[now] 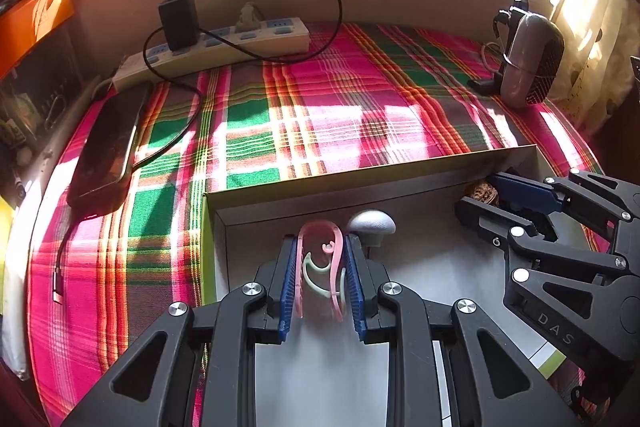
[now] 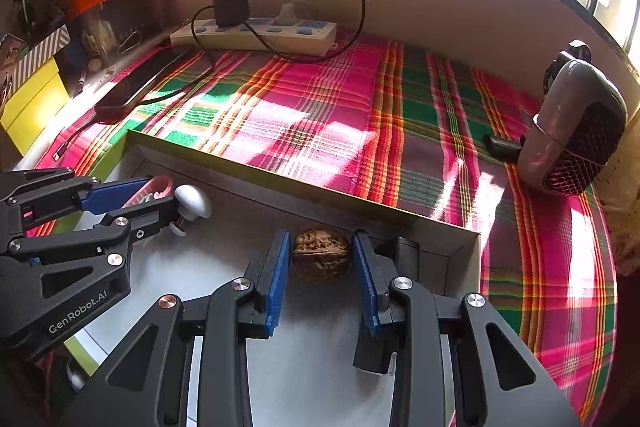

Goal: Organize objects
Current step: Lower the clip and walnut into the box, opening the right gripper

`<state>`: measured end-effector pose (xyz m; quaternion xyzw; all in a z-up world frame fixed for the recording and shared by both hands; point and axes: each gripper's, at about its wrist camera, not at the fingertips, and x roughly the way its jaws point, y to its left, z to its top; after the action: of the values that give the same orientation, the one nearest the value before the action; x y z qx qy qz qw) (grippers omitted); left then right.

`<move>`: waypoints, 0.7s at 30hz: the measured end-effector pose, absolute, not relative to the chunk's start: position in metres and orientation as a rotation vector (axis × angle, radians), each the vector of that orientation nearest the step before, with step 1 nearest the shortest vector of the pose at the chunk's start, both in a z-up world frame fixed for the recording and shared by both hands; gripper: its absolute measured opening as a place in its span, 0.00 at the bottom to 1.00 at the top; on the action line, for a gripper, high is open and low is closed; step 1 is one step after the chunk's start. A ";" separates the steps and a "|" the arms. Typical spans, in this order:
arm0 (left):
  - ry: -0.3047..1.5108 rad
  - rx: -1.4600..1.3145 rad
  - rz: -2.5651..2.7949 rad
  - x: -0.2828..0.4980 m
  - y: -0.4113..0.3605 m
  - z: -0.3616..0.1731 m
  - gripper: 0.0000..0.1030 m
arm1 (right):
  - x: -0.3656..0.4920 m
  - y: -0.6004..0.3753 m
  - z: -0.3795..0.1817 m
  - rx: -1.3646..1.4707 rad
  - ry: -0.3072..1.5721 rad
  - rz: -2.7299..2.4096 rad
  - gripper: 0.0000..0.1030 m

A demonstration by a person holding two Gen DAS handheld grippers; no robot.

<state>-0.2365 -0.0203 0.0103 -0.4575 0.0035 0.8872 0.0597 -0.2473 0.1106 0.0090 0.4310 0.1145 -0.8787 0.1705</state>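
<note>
The left gripper (image 1: 320, 277) points steeply down, its blue-padded fingers (image 1: 289, 283) closed narrow on a pink clip (image 1: 318, 259). The right gripper (image 2: 322, 277) tilts down alike just beside it, fingers (image 2: 276, 287) pressed on both sides of a walnut (image 2: 321, 254).

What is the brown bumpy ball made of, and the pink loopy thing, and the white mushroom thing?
The brown wrinkled ball looks like a walnut: hard, matte woody shell with a seam around it. The pink loopy clip seems to be thin, smooth plastic, slightly see-through, with a pale green piece inside. The white mushroom-shaped knob looks like matte plastic with fine ridges, though I can't be sure.
</note>
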 end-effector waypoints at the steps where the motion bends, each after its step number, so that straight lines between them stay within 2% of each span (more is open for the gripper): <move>1: 0.012 -1.385 2.685 -0.237 -0.020 0.010 0.21 | -0.247 0.111 0.009 1.225 0.327 -2.496 0.32; 14: -0.009 -1.385 2.684 -0.237 -0.020 0.009 0.21 | -0.245 0.108 0.008 1.235 0.369 -2.501 0.32; 16: -0.006 -1.384 2.685 -0.236 -0.020 0.010 0.25 | -0.245 0.108 0.008 1.236 0.369 -2.504 0.32; 21: -0.035 -1.385 2.689 -0.234 -0.023 0.013 0.29 | -0.244 0.109 0.010 1.236 0.351 -2.514 0.43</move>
<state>-0.2345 -0.0233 0.0128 -0.4570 -0.0115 0.8874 0.0585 -0.2443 0.1093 0.0097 0.4323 0.1227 -0.8792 0.1586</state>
